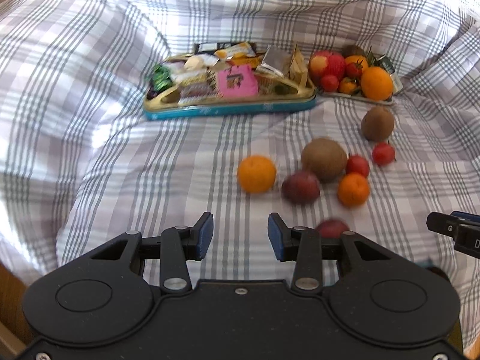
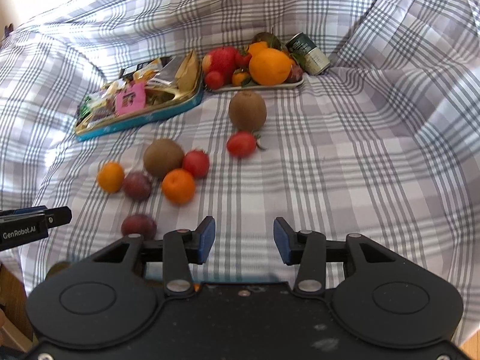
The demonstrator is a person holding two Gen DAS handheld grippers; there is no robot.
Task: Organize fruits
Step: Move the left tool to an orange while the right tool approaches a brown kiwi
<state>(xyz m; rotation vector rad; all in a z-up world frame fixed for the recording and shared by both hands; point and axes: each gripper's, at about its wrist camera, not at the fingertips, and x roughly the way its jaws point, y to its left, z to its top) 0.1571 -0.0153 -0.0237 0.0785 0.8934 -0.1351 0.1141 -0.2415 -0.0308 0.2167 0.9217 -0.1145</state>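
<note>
Sitting on a checked cloth (image 2: 330, 180) are two containers, side by side and touching. One is a blue tin (image 2: 168, 111) with a gold inside, full of snack packets; a pink packet (image 2: 130, 98) lies on top, and its print is too blurry to read. The other is a small white tray (image 2: 270, 86) piled with fruit: a big orange (image 2: 270, 66), a red apple (image 2: 220, 60), small tomatoes and little oranges. A green can (image 2: 309, 52) lies on its side just behind the tray, and its label cannot be read.

More fruit lies loose on the cloth in front of the containers. A kiwi (image 2: 247, 111) is near the tray with a tomato (image 2: 241, 144) just below it. Another kiwi (image 2: 163, 157), a tomato, two small oranges and a plum (image 2: 137, 185) sit in a bunch. One more plum (image 2: 139, 226) lies close to the tongs.

The left tongs (image 1: 240, 238) are partly open and hold nothing. The right tongs (image 2: 244, 240) are partly open too, with only cloth between them. In the right view, the side of the left tongs reads "GenRobot.AI".
</note>
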